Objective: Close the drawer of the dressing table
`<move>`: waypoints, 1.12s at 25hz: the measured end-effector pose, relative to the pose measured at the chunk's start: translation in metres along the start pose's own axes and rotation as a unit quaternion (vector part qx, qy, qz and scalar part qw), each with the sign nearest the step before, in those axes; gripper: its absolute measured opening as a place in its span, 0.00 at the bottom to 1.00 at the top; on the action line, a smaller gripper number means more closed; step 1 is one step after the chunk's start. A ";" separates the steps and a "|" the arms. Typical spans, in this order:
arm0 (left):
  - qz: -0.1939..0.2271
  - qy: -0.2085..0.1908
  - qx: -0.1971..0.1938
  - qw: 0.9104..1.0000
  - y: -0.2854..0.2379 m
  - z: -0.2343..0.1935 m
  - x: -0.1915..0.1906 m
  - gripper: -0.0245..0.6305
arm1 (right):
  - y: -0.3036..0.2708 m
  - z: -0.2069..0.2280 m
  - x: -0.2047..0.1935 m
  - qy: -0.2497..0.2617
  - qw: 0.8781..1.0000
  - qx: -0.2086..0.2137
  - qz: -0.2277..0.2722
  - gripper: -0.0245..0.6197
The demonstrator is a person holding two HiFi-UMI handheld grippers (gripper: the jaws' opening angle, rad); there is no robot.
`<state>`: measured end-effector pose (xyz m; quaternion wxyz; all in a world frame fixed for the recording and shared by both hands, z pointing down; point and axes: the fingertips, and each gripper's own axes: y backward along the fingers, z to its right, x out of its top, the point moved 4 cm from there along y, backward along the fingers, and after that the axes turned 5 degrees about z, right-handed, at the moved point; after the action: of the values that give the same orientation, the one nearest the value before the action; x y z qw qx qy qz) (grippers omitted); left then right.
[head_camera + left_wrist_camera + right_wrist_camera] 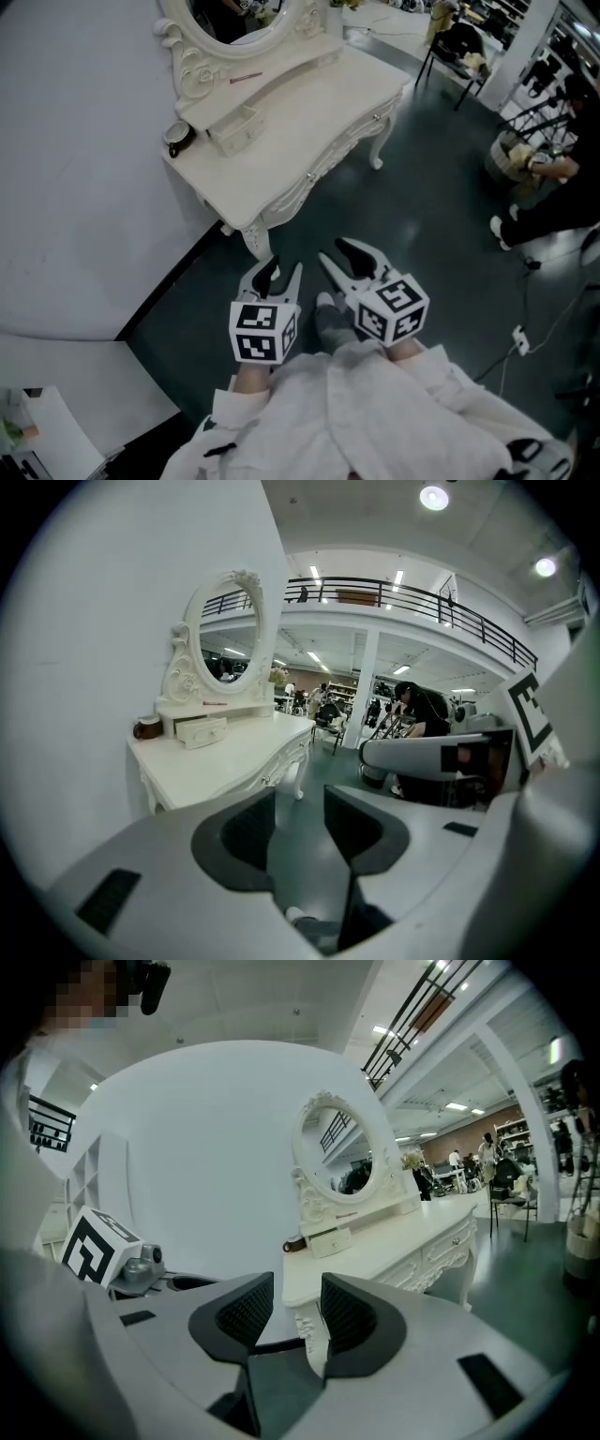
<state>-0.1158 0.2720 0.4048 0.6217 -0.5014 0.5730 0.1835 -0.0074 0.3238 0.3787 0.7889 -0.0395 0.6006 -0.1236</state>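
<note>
Loose white sleeves (375, 412) cover both arms. The left gripper (281, 272) and right gripper (340, 258) match: pale grey shells, dark ribbed pads (248, 832), and a white cube (264, 330) printed with black square markers.

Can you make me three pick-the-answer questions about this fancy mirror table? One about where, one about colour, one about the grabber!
1. Where is the small drawer? A on the floor; B below the mirror, on the tabletop; C between jaws.
2. What colour is the dressing table? A brown; B blue; C white.
3. The left gripper is: A open, empty; B shut on the drawer; C holding a brush.
Answers: B, it juts from the shelf under the mirror; C, all white; A, jaws apart, nothing held.
</note>
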 end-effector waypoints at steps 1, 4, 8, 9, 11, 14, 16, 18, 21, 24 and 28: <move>0.001 0.000 0.003 1.000 -0.010 -0.004 0.008 0.26 | -0.007 0.009 0.007 0.002 1.000 0.003 0.000 0.25; 0.008 0.006 0.013 1.000 -0.039 -0.016 0.034 0.26 | -0.030 0.035 0.028 0.004 1.000 0.008 0.003 0.25; 0.019 0.004 0.025 0.999 -0.075 -0.027 0.062 0.26 | -0.060 0.068 0.049 0.008 1.000 0.020 0.008 0.25; 0.022 0.005 0.029 0.999 -0.082 -0.030 0.068 0.26 | -0.067 0.074 0.054 0.008 1.000 0.025 0.007 0.25; 0.025 0.008 0.038 0.999 -0.096 -0.038 0.077 0.26 | -0.083 0.084 0.062 0.011 0.999 0.040 0.005 0.25; 0.031 0.012 0.054 0.998 -0.116 -0.049 0.090 0.26 | -0.102 0.096 0.074 0.020 0.998 0.060 0.005 0.25; 0.033 0.013 0.063 0.997 -0.126 -0.055 0.097 0.26 | -0.111 0.106 0.080 0.023 0.997 0.068 0.005 0.25; 0.032 0.017 0.069 0.997 -0.132 -0.057 0.098 0.26 | -0.118 0.115 0.080 0.020 0.997 0.073 0.001 0.25; 0.022 0.025 0.077 0.996 -0.137 -0.059 0.094 0.26 | -0.125 0.125 0.076 0.010 0.997 0.077 -0.008 0.25; 0.014 0.031 0.085 0.996 -0.139 -0.061 0.090 0.26 | -0.128 0.127 0.072 0.007 0.996 0.087 -0.013 0.25; 0.005 0.036 0.085 0.996 -0.146 -0.061 0.084 0.26 | -0.128 0.133 0.063 -0.005 0.996 0.087 -0.022 0.25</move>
<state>-0.0077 0.1293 0.3991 0.6403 -0.4502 0.6108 0.1194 0.1171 0.1734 0.3832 0.7897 0.0159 0.5822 -0.1925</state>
